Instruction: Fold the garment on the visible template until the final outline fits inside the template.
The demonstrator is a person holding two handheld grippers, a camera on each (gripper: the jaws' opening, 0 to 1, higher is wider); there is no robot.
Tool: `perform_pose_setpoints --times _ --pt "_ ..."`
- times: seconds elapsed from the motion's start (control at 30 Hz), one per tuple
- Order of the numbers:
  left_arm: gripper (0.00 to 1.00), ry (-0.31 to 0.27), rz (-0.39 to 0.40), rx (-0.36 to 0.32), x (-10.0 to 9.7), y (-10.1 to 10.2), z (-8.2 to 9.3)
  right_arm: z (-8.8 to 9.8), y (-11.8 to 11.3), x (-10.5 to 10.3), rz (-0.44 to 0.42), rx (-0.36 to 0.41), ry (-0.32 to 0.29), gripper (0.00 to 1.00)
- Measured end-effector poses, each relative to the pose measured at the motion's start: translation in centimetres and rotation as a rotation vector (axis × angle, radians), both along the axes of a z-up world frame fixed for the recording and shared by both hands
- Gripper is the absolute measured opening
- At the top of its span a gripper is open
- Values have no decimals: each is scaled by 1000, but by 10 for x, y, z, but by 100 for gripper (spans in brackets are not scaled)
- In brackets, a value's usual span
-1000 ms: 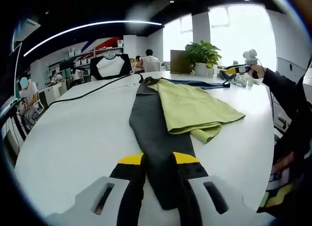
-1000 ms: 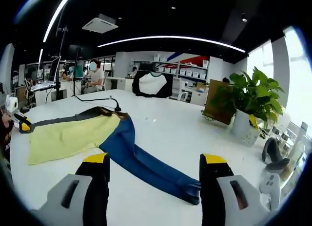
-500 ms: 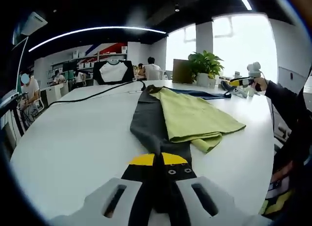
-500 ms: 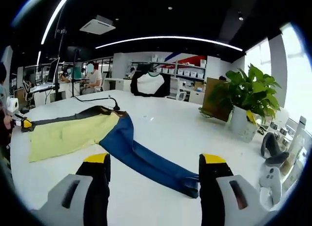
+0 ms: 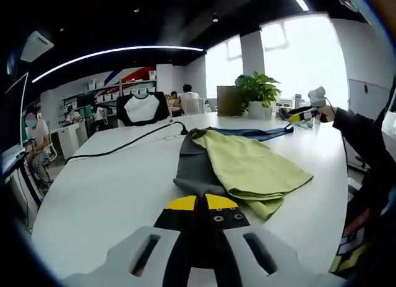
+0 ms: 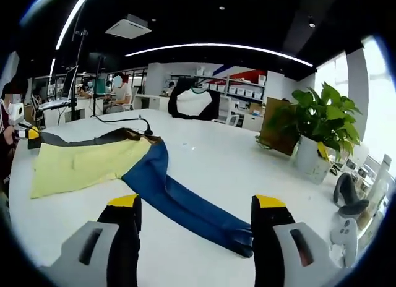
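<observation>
Left tool [image 5: 201,203] pinches the garment's [image 5: 247,166] dark sleeve [image 5: 193,172]; right tool [image 6: 195,203] is spread above the blue sleeve [image 6: 185,206] on the desk [image 6: 204,160]

In the left gripper view, the left claw [image 5: 199,203] has its yellow-tipped jaws pressed together, pinching the end of a dark sleeve [image 5: 193,175] just above the table's near edge. In the same view the person's dark-sleeved arm [image 5: 365,129] reaches along the table's right edge, its hand holding the right claw [image 5: 296,116] over the far right corner. In the right gripper view, the right claw [image 6: 193,208] has its jaws spread wide apart, gripping nothing. At the left edge of that view the left claw [image 6: 30,134] shows small, at the table's far left edge.
</observation>
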State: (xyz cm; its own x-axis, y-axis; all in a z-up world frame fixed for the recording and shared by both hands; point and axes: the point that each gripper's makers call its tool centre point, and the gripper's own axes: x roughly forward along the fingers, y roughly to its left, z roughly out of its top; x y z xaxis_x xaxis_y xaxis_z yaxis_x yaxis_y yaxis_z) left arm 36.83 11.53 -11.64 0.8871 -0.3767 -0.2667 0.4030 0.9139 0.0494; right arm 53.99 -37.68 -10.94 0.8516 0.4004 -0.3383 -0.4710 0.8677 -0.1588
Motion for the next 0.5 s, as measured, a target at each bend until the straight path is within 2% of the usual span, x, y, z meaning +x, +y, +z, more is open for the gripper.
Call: perform_pose_setpoints --times 0.17,0.23,0.4,0.5 --pt "2 -16 -1 29 5 2 12 -11 -12 11 -25 -36 15 71" --pt "2 -18 1 39 6 5 16 -20 -24 17 -49 -90 23 69" --pt "2 -25 5 55 9 9 24 -30 -39 26 -88 -79 49 66" --pt "2 -30 11 59 10 11 27 -35 -47 30 -104 -110 64 64"
